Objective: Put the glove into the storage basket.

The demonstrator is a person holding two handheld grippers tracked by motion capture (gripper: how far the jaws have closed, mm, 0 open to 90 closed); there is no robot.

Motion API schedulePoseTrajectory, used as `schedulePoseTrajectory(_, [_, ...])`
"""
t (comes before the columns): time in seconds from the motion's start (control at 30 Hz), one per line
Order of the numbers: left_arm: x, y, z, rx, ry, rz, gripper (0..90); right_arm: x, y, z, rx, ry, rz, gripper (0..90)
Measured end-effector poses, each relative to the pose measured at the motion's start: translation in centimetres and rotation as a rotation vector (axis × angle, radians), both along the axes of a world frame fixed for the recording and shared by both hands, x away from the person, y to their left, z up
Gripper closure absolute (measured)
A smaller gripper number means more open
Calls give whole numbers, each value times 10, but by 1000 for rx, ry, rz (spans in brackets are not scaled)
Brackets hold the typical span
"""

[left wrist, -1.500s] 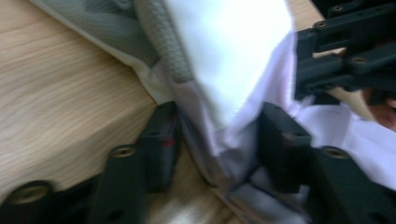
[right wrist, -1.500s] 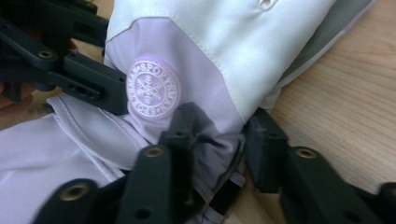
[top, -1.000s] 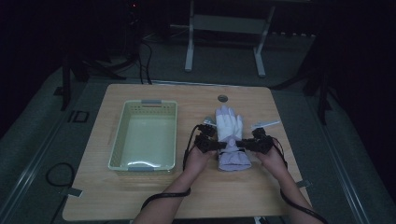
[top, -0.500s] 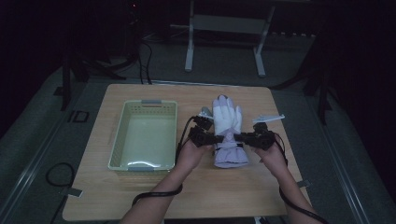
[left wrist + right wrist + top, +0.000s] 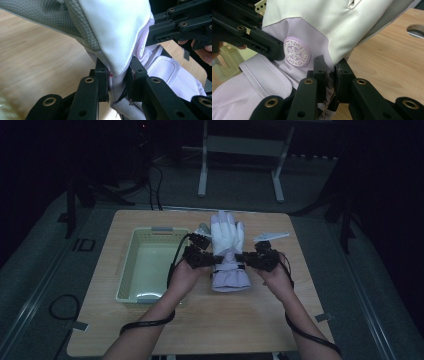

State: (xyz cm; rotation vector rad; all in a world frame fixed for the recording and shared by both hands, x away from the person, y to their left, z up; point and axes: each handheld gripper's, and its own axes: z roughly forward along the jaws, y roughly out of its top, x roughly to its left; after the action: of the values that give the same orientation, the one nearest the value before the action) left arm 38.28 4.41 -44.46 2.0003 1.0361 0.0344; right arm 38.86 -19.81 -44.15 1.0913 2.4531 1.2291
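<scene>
At centre frame we hold the glove (image 5: 227,251) aloft, left gripper (image 5: 206,260) and right gripper (image 5: 248,260) each clamped on its wrist edges; the basket (image 5: 131,265) sits left. We judge the thin fabric pinches could slip; an uneven pull would cause it.

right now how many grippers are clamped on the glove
2. The left gripper pinches the glove at its left wrist edge; the right gripper pinches the opposite edge.

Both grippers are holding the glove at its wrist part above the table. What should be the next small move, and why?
Probably carry the ski glove sideways toward the green basket. The left gripper and the right gripper each pinch an edge near its cuff, it seems held up off the wooden table, and the basket looks empty.
</scene>
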Motion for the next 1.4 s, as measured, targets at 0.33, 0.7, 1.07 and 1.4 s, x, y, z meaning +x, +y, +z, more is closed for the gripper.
schedulePoseTrajectory(0.33, [1, 40, 12, 1, -6, 20, 745, 8, 39, 13, 0, -3, 35, 812])
schedulePoseTrajectory(0.7, [3, 88, 20, 23, -13, 43, 744, 16, 90, 21, -8, -8, 69, 812])
schedulePoseTrajectory(1.07, [5, 145, 13, 30, 0, 47, 744, 21, 146, 12, 1, 7, 100, 812])
schedulePoseTrajectory(1.4, [-2, 187, -1, 36, 42, 92, 743, 15, 190, -4, 29, 27, 107, 813])
